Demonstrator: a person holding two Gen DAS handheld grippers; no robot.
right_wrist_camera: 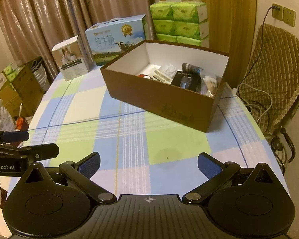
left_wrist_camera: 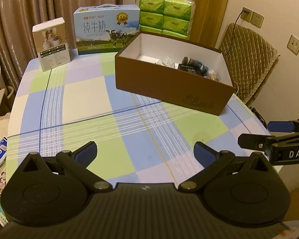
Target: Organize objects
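Left wrist view showed the left claw (left_wrist_camera: 145,153) spread wide and empty above the checked-cloth table (left_wrist_camera: 101,119). The right claw (right_wrist_camera: 148,164) gaped likewise, empty. The open brown cardboard box (right_wrist_camera: 159,97) holding small items stood ahead of both.

My left gripper (left_wrist_camera: 145,151) is matt black plastic with ribbed blue rubbery pads (left_wrist_camera: 87,151) and shiny metal pivot pins; my right gripper (right_wrist_camera: 148,162) looks the same. The tablecloth (left_wrist_camera: 101,103) is smooth checked cloth. The brown box (left_wrist_camera: 169,87) is matt cardboard, white paper inside. At the table's far edge, the milk carton (left_wrist_camera: 107,29) is glossy printed card, and the tissue packs (left_wrist_camera: 166,14) wear shiny plastic film. The curtains (right_wrist_camera: 49,20) have a satin sheen; the chair cover (right_wrist_camera: 279,63) is quilted cloth.
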